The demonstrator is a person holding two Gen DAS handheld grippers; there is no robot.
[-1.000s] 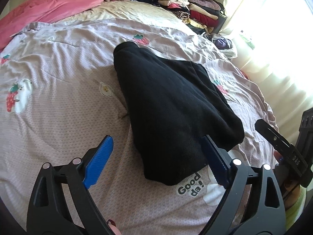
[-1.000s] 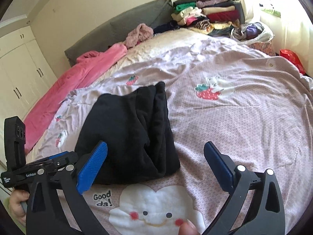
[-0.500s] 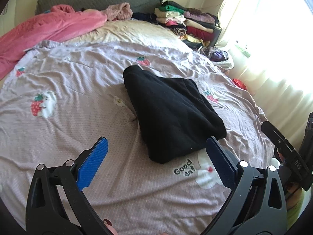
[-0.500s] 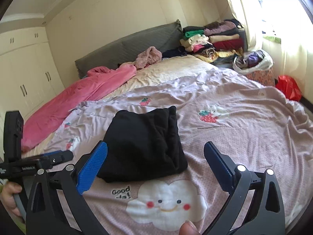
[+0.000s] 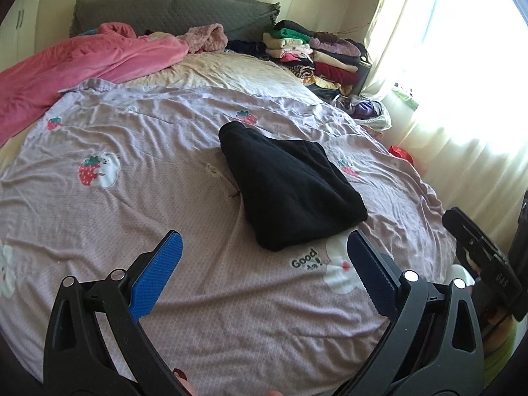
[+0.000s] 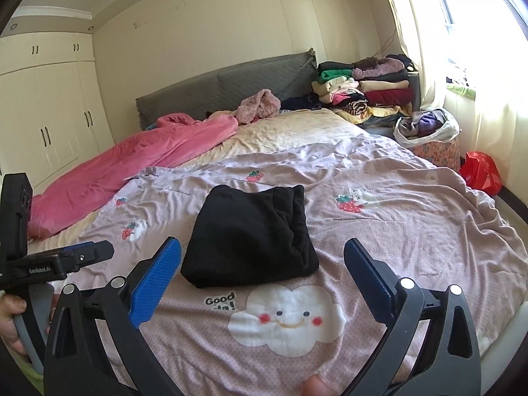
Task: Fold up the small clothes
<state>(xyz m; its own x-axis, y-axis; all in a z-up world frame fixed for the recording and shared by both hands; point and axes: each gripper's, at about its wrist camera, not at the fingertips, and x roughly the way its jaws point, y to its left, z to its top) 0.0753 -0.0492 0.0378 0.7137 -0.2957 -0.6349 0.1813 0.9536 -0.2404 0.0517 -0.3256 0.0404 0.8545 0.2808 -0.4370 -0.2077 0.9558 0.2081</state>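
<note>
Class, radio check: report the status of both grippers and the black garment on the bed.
Left gripper open, empty, fingers just widened. Right gripper open, empty. Black garment folded, lying flat on the lilac bedspread, untouched. Nothing in the way.

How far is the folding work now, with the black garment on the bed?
Done: the black garment lies folded on the lilac bedspread. In hand: nothing; the left gripper and right gripper are open and empty. Left: maybe the loose pink fluffy garment near the headboard.

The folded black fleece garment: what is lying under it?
The folded black fleece garment lies on the lilac strawberry-print bedsheet, just beyond the "Good day!" print. Anything beneath it is covered.
</note>
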